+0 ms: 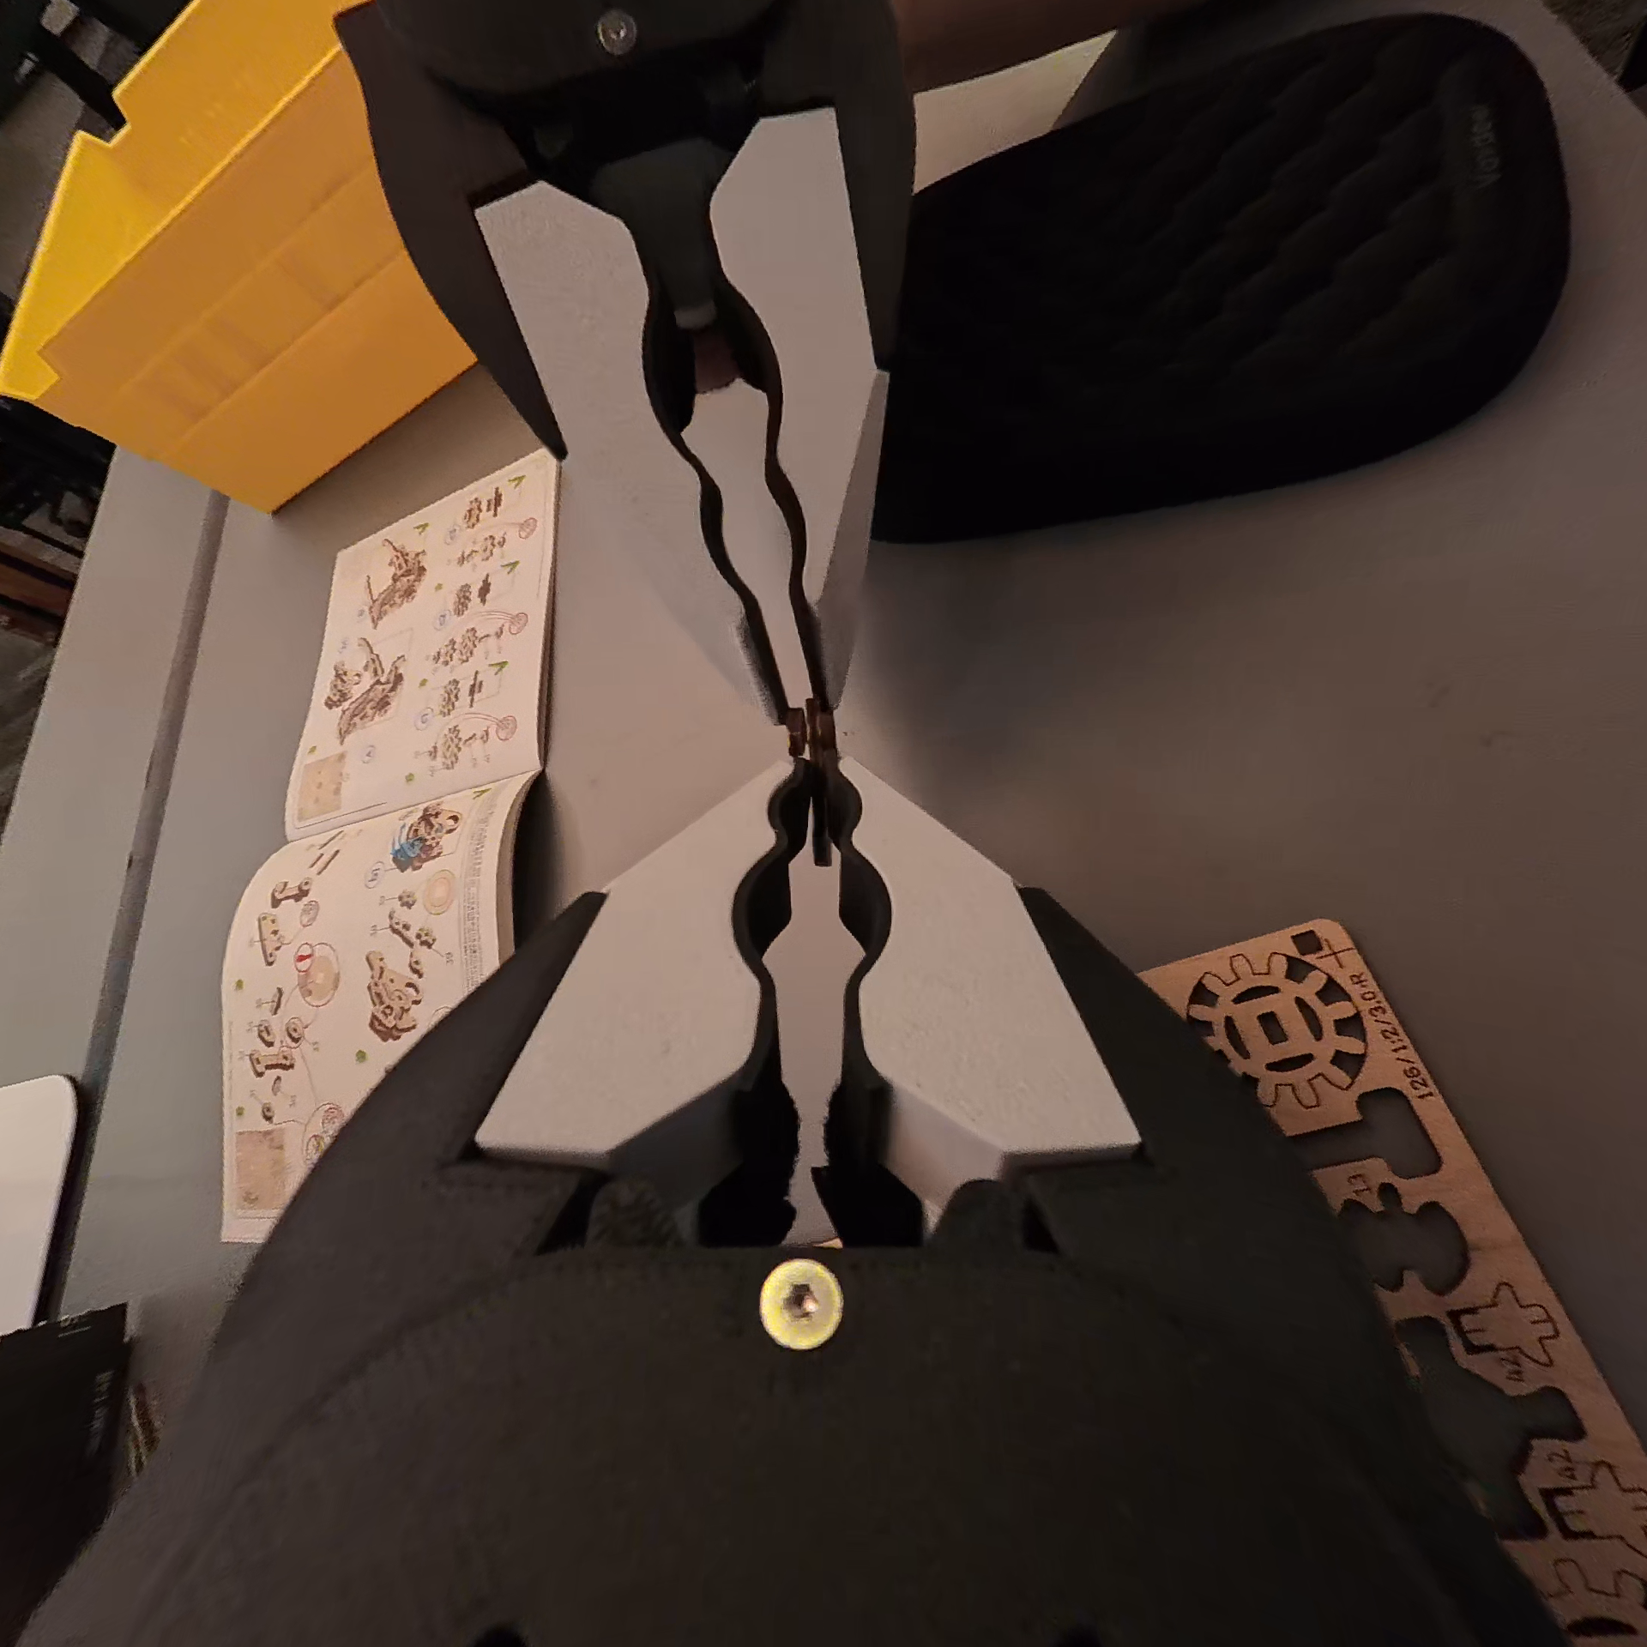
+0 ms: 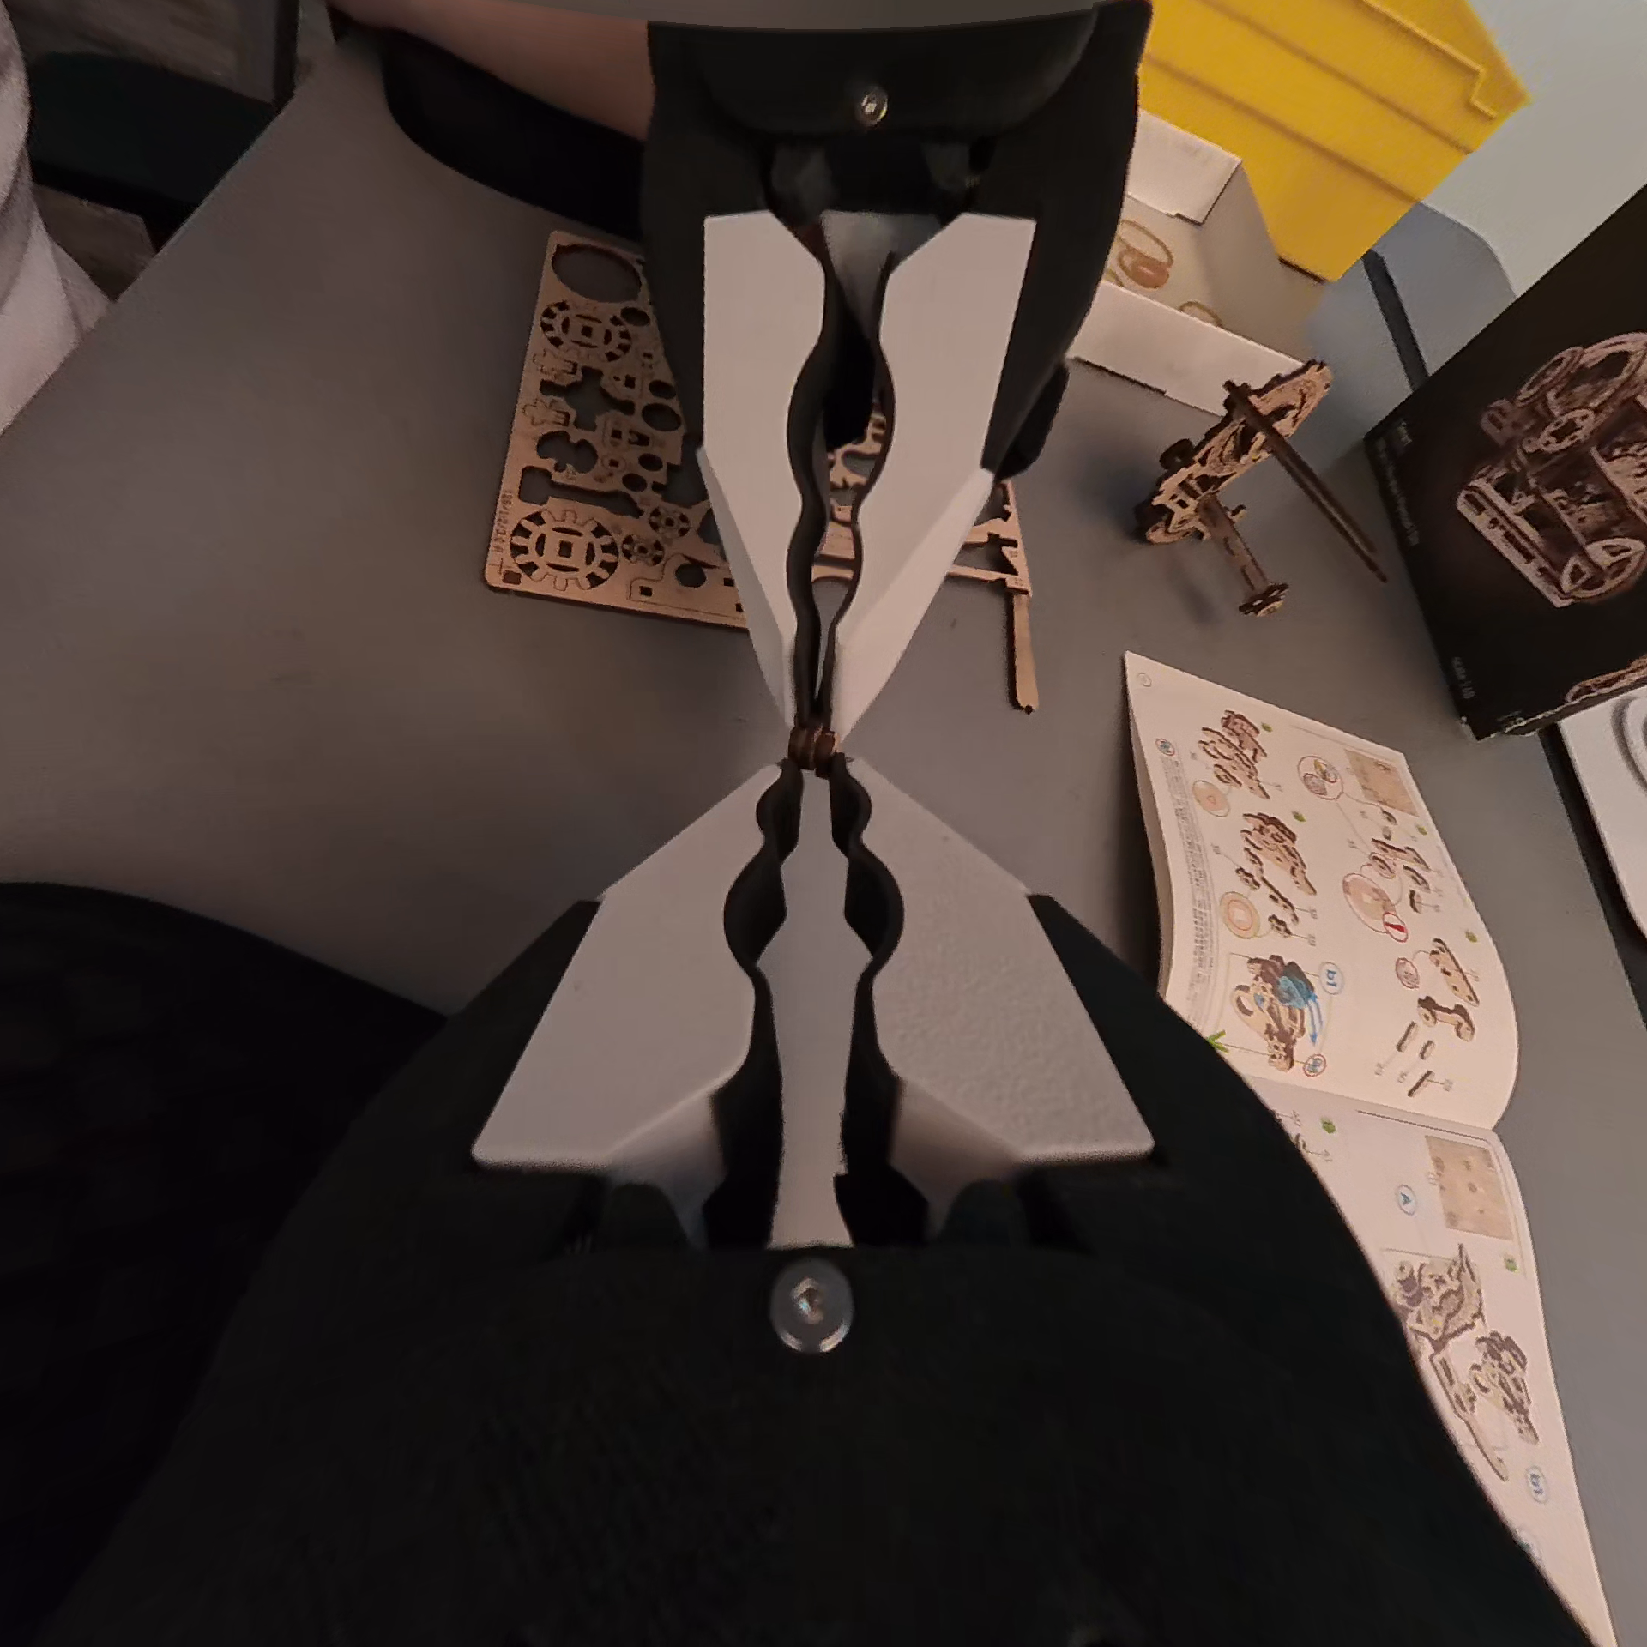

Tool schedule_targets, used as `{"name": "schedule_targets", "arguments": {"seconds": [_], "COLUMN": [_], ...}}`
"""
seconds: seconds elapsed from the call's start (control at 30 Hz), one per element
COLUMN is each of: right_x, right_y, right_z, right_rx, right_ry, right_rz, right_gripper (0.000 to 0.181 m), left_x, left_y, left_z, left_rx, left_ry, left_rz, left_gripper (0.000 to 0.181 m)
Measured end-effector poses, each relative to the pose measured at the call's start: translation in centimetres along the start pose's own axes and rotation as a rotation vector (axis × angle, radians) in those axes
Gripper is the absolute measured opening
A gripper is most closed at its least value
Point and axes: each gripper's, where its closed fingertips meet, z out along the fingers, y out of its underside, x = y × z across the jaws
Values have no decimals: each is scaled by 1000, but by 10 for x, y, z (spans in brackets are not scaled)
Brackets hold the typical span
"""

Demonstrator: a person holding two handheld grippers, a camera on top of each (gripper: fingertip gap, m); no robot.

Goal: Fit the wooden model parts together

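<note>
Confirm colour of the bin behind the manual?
Yellow. The bin shows best in the left wrist view, beyond the manual.

The left tongs (image 1: 809, 802) reach forward from the near edge, their wavy black fingers (image 1: 774, 856) drawn almost together at the tips. The right tongs (image 1: 807, 704) come in from the far side, pointing straight back at them, likewise nearly closed. The two pairs meet tip to tip in mid-air, each pinching something small and brown.
</note>
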Motion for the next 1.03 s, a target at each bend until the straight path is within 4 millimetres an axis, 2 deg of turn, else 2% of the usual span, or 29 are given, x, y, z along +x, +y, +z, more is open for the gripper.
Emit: {"name": "schedule_targets", "arguments": {"seconds": [0.2, 0.47, 0.7, 0.83, 1.03], "right_x": [-2, -16, -21, -25, -28], "right_y": [-2, 4, 9, 6, 13], "right_z": [-1, 4, 12, 11, 18], "right_rx": [11, -9, -33, -20, -58], "right_ry": [-14, -104, -119, -135, -151], "right_rz": [-1, 1, -11, -26, -18], "right_gripper": [4, 4, 4, 4, 4], "left_x": [-1, 17, 18, 26, 31], "left_y": [3, 4, 11, 6, 15], "left_z": [-3, 3, 8, 7, 11], "left_rx": [0, -23, -68, -44, -104], "left_ry": [7, 57, 50, 77, 83], "left_rz": [-4, 94, 99, 136, 181], "left_gripper": [9, 5, 19, 8, 8]}}
